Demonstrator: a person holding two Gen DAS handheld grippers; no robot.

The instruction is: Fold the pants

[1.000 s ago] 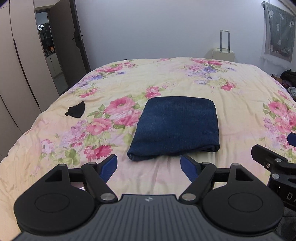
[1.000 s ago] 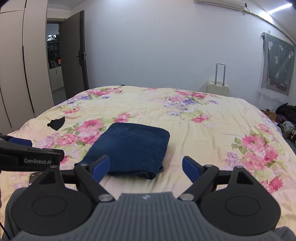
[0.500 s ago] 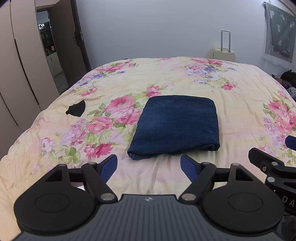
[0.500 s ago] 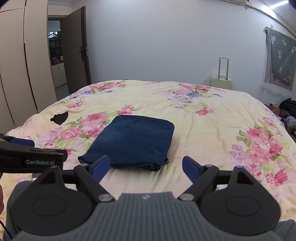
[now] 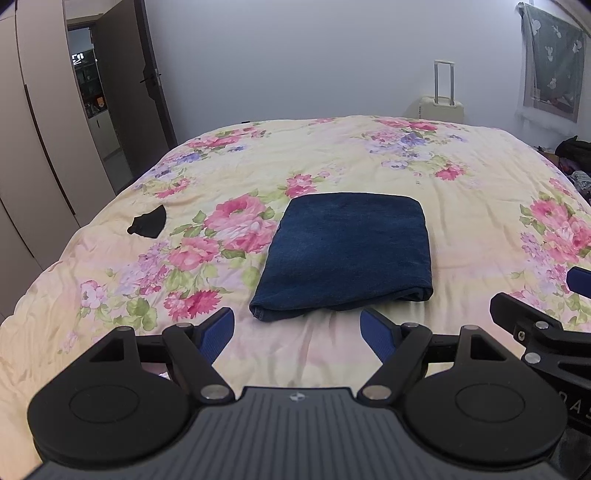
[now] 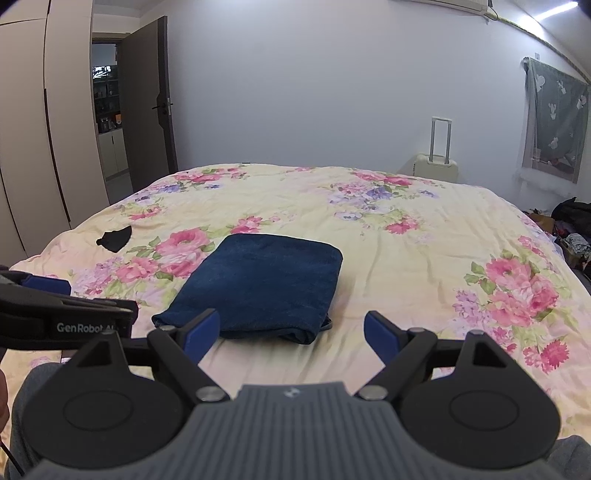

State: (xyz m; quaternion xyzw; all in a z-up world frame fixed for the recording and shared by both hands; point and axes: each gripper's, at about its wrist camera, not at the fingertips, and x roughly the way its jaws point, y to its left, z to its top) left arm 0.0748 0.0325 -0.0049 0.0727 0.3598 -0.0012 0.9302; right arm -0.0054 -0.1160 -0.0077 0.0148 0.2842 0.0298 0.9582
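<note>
The folded pants (image 5: 345, 254) lie on the floral bedspread (image 5: 480, 206) just ahead of the left gripper (image 5: 297, 334), spread wide and empty. The right gripper (image 6: 291, 332), equally wide and empty, alone shows an air conditioner (image 6: 458, 3).

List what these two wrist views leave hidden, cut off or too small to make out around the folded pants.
- Pants: inner layers are hidden by the top layer in both views.
- Small black item on the bedspread: too small to identify.
- Right gripper: cut by the left view's edge.
- Doorway shelves: too small and dim.
</note>
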